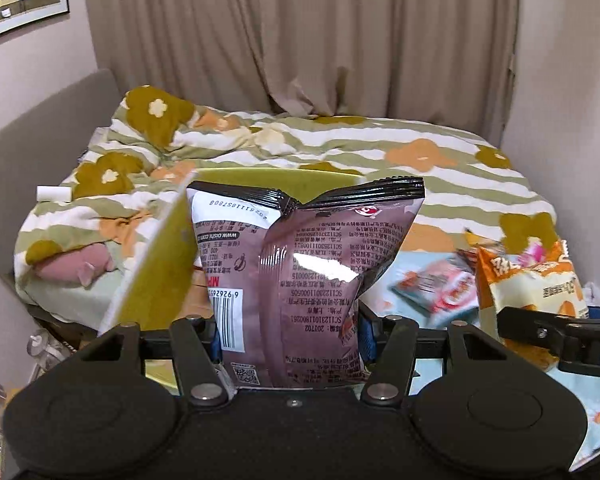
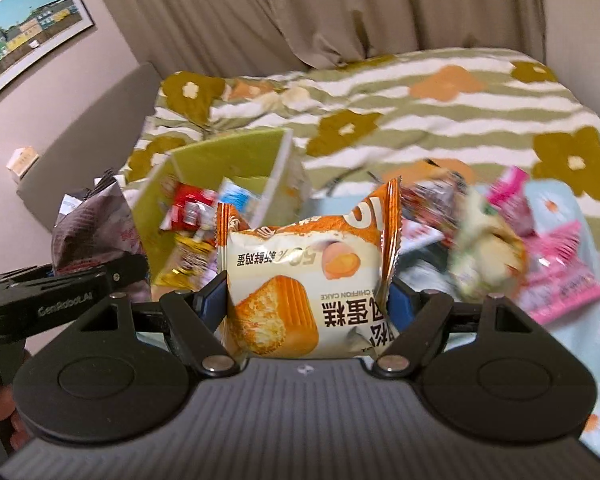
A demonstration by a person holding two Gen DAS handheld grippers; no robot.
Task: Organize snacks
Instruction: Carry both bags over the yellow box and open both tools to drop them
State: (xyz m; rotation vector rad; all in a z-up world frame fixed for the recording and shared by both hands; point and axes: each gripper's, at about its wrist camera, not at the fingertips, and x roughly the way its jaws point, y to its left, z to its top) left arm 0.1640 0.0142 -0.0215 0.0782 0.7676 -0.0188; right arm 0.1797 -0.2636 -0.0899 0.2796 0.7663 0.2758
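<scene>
My left gripper [image 1: 289, 336] is shut on a maroon chip bag [image 1: 312, 280], held upright just in front of a green box [image 1: 160, 280]. The bag also shows at the left of the right wrist view [image 2: 92, 232]. My right gripper [image 2: 308, 300] is shut on an orange-and-cream chiffon cake packet [image 2: 308, 280], held above the table. That packet and the right gripper show at the right of the left wrist view [image 1: 532, 280]. The green box [image 2: 220, 156] holds several snack packets, among them a red one [image 2: 188, 208].
Loose snacks lie on a light blue floral cloth [image 2: 596, 360]: pink packets [image 2: 560, 268], a pale green bag [image 2: 488, 248]. A bed with a striped flower quilt [image 1: 420, 160] lies beyond, with curtains [image 1: 300, 40] behind it.
</scene>
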